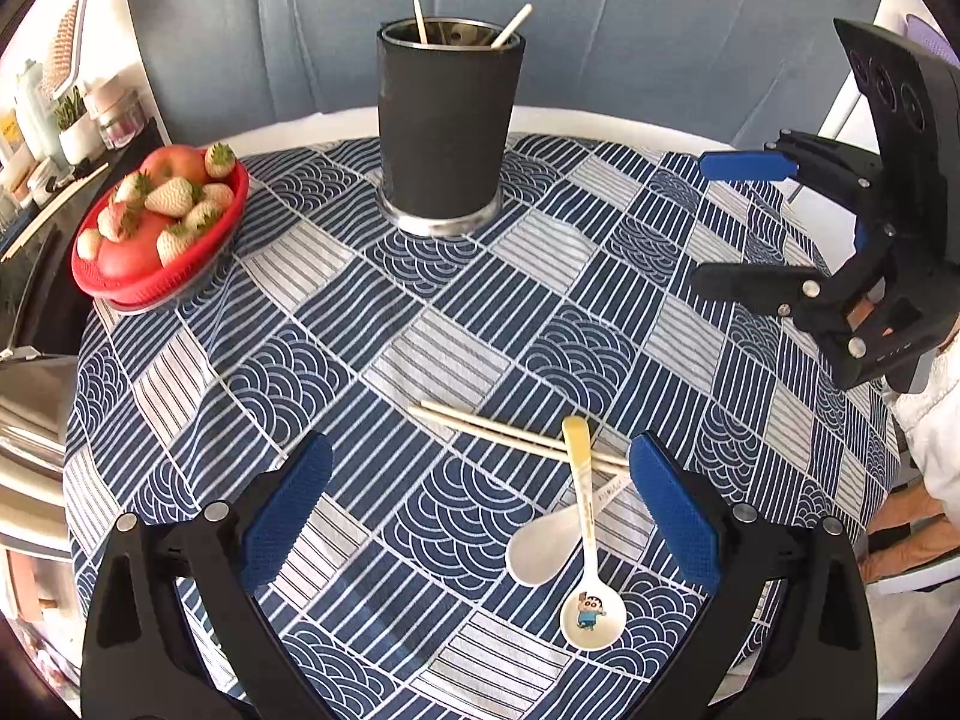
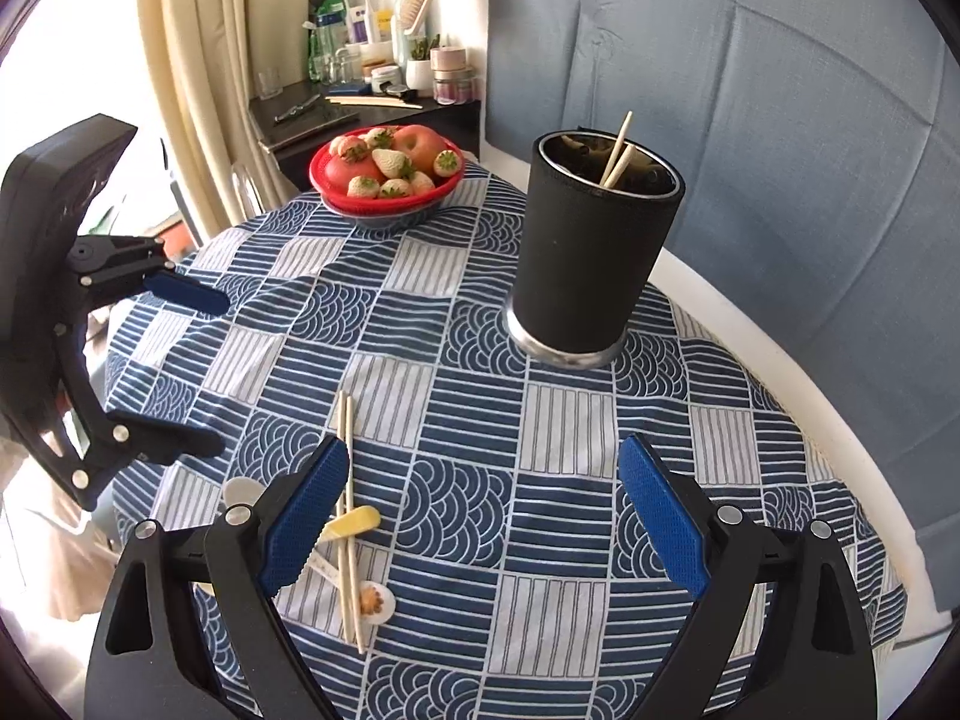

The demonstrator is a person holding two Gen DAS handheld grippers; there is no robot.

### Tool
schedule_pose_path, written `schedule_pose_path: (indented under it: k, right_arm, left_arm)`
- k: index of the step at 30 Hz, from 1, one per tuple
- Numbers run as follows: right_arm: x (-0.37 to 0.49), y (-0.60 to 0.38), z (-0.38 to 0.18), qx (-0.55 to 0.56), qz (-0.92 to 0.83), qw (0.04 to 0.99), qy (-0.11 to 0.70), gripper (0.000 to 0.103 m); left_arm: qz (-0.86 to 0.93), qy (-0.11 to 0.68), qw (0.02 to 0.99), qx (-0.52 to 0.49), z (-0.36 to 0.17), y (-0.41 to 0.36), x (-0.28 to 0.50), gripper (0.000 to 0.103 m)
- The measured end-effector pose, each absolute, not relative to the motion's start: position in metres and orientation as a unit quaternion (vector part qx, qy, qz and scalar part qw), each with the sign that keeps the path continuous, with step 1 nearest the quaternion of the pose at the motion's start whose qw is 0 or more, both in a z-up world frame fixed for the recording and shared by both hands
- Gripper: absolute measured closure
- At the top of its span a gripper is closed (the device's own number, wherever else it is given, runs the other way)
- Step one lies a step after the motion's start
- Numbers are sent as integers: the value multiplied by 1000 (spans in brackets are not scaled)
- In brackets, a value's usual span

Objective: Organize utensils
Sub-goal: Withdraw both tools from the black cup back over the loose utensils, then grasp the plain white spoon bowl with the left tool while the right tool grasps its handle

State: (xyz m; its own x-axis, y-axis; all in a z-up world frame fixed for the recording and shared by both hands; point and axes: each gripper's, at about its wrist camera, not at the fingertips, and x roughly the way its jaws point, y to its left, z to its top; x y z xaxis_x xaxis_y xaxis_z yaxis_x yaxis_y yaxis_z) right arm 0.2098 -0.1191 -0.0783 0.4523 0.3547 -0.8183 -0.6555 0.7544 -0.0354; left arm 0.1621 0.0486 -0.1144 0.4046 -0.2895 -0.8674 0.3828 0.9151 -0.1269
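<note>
Left gripper (image 1: pixel 480 510) and right gripper (image 2: pixel 483 516) both hung over table with jaws wide apart, empty. Chopsticks (image 1: pixel 516 435) and two spoons (image 1: pixel 591 540) lay crossed on blue patterned tablecloth (image 1: pixel 420 324). Beyond: black holder (image 1: pixel 447 126) upright with two sticks inside, red fruit bowl (image 1: pixel 162 222). Grey curtain (image 1: pixel 660 30) behind; cluttered shelf (image 2: pixel 372 102).

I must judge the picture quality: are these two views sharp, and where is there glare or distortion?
Left wrist view: sharp, evenly lit; fisheye bends the table edge; the holder is crisp. Right wrist view: sharp too, but daylight beside the curtain washes out the left edge; dark corners frame both.
</note>
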Motion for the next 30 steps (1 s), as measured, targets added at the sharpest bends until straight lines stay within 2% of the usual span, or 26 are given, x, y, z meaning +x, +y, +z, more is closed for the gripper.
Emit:
schedule_pose_path:
  k: [11,15,19,20,22,24,25,26,30]
  right_arm:
    - [206,-131,-104,-176,296,822,453,16]
    - [206,-138,-115,-174,294,815,468,16]
    - [207,-143,-128,-167,286,810,483,16]
    - [207,-145,-130,-166,285,809,486,16]
    - [205,-147,-135,-162,283,808,491,16]
    - [205,-149,-139,-159,283,805,497,16]
    - [205,-150,-141,-157,282,804,500,16]
    - [204,-151,-142,-154,281,803,503,16]
    - [203,-154,-146,-144,279,805,504,16]
  left_arm:
    - [-204,551,808,38,-156,50,146,8]
    - [-212,564,797,37,-166,47,147,15]
    - [-245,587,772,19,-175,43,149,34]
    - [-251,592,765,21,-178,41,149,44]
    - [-258,602,755,30,-183,36,148,55]
    - [-262,618,741,34,-189,33,149,70]
    - [-261,623,736,38,-192,32,149,85]
    - [-258,630,732,43,-194,32,150,93]
    - [-251,631,733,43,-192,35,151,95]
